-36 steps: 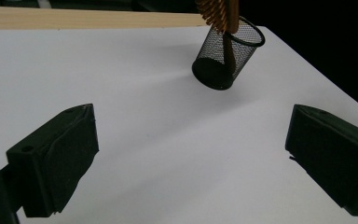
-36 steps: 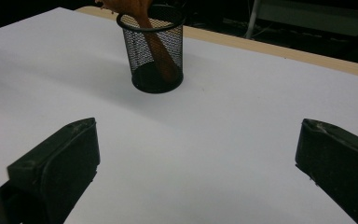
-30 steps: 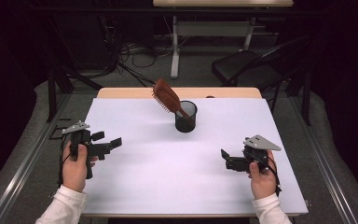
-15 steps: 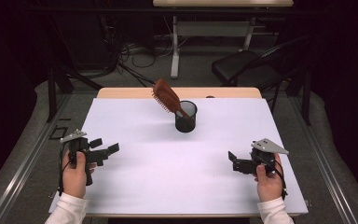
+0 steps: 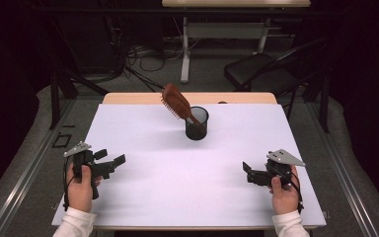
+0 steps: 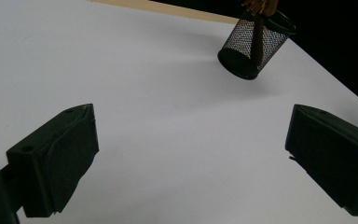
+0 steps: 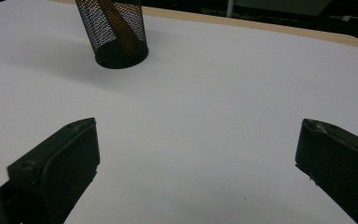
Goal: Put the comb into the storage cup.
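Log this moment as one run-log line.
left gripper: open, holding nothing | right gripper: open, holding nothing | hairbrush: handle down in mesh cup, leaning left | table: white top

From the high view I look forward and down on the whole white table (image 5: 143, 148), from rather far, with the floor and a chair (image 5: 261, 74) behind it. The left gripper view sits low and close over the table, facing toward the mesh cup (image 6: 255, 44) at its upper right. The right gripper view is equally low, facing the same cup at its upper left. All three views share this cup.
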Demonstrator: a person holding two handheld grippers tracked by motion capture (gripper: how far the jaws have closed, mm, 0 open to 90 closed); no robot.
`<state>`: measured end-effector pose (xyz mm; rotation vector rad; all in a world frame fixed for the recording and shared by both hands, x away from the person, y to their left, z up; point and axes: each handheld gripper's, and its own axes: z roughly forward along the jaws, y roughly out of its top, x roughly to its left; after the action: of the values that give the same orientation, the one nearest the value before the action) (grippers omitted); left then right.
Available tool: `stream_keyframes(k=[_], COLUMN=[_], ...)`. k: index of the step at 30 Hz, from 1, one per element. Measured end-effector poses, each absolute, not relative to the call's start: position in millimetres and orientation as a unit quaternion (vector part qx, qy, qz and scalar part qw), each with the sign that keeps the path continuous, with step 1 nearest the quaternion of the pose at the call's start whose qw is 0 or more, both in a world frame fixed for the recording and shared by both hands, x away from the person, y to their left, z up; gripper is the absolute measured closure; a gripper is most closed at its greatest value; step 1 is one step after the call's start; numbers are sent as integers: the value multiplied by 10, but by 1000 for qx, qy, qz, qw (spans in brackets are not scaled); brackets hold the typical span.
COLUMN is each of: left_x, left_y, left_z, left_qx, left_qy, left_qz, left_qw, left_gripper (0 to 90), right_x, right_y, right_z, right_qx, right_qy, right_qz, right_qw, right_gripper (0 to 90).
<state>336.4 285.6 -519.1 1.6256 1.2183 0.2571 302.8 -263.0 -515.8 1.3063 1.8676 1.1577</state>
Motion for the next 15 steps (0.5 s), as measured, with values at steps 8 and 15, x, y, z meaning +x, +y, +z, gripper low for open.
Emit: stream_keyframes(k=[8,15], left_x=[3335,3335], left_y=[2881,2896], left_z=[-5261,-5308], left_qx=[681,684], left_qy=[498,497], left_qz=[123,124], left_qw=[523,520], left_gripper=[28,27], right_x=[3043,3058], right_y=[-2651,-2676], right_z=[-5236,-5290], right_qx=[493,501], right_qy=[699,697], right_qz=[430,426], right_qw=[287,285], right_gripper=[0,0])
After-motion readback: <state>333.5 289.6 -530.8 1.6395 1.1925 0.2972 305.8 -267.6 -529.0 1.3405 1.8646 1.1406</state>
